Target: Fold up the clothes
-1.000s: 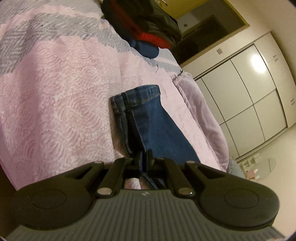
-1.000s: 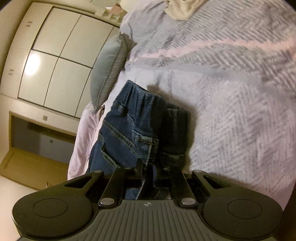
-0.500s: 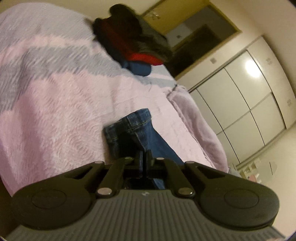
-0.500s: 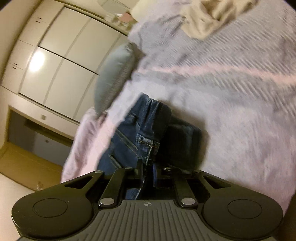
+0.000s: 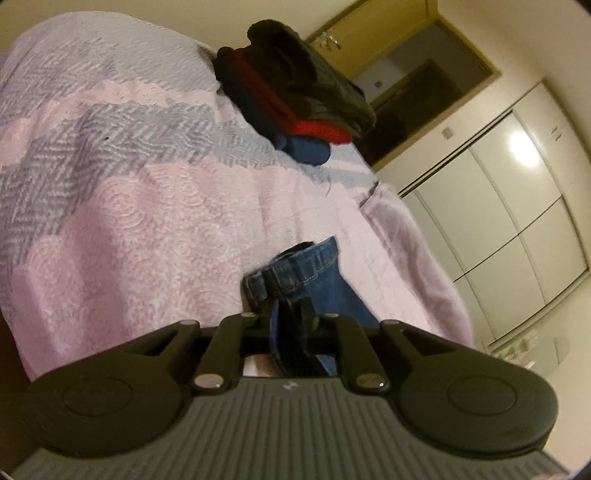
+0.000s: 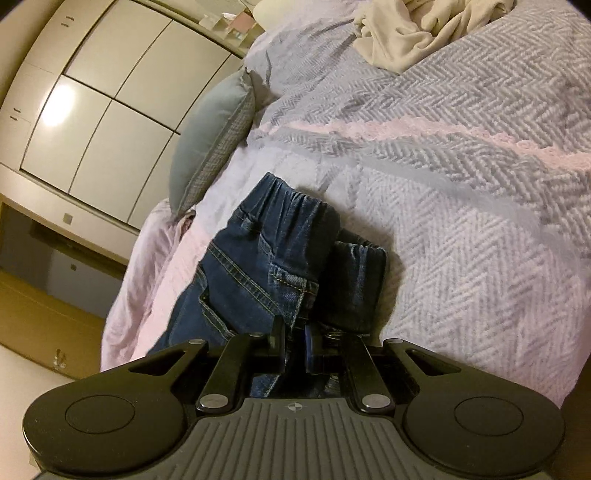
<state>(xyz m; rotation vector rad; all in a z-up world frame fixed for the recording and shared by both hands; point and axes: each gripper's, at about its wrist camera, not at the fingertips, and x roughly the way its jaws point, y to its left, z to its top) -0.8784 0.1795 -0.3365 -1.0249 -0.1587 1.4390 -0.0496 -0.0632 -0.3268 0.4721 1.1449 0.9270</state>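
Since a second ago the left wrist view has tipped upward: the stack of dark and red clothes that sat cut off at the top edge then now shows whole in the upper middle, and less of the jeans is visible, only the hem end just above the fingers. In the right wrist view the cream garment has come further into the upper right corner, and the waistband end of the jeans sits a little lower and nearer the centre.

Around the denim lies the bedspread — pink with grey herringbone bands — filling most of both views. A grey-blue pillow stands on edge at centre left of the right view, just beyond the waistband; white wardrobe doors fill the right of the left view. Nothing lies between either camera and the denim.

The left gripper has its fingers nearly together, with a fold of blue denim pinched between them at lower centre. The right gripper is likewise closed to a narrow gap — a seamed edge of the jeans runs down between its fingers, the elastic waistband spreading above them toward the centre.
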